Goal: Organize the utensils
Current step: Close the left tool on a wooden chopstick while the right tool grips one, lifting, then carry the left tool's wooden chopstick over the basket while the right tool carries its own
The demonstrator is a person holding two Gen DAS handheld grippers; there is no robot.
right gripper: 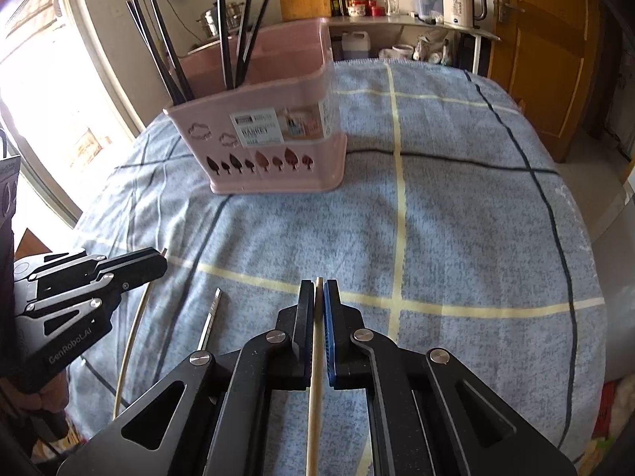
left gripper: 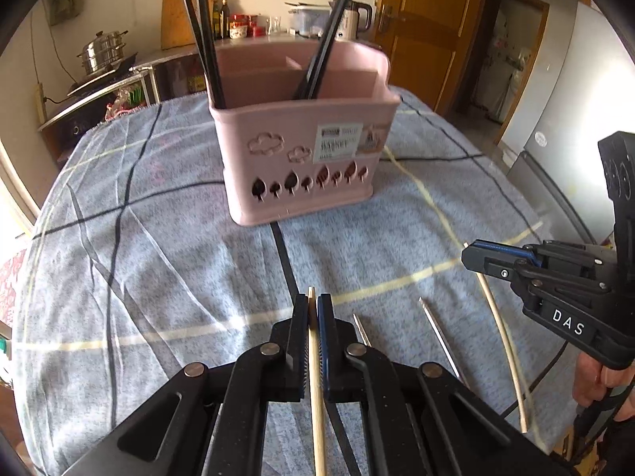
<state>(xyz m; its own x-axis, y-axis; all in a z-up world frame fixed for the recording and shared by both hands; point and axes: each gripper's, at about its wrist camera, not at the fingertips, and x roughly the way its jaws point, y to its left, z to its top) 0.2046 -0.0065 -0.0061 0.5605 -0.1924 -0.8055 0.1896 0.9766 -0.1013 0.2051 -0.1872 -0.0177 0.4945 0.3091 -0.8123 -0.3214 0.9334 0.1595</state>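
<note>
A pink utensil basket [left gripper: 301, 158] stands on the table with several black chopsticks [left gripper: 206, 39] upright in it; it also shows in the right wrist view [right gripper: 274, 150]. My left gripper [left gripper: 312, 301] is shut on a wooden chopstick [left gripper: 316, 396], in front of the basket. My right gripper [right gripper: 318, 287] is shut on another wooden chopstick [right gripper: 313, 396]; it shows at the right of the left view [left gripper: 476, 256]. A pale chopstick [left gripper: 504, 337] and two metal chopsticks [left gripper: 440, 337] lie on the cloth between the grippers.
A blue checked cloth [right gripper: 456, 218] covers the table. A counter behind holds a kettle [right gripper: 462, 4], bottles and jars. A steel pot [left gripper: 103, 51] sits at the left, a wooden door [right gripper: 547, 47] at the right.
</note>
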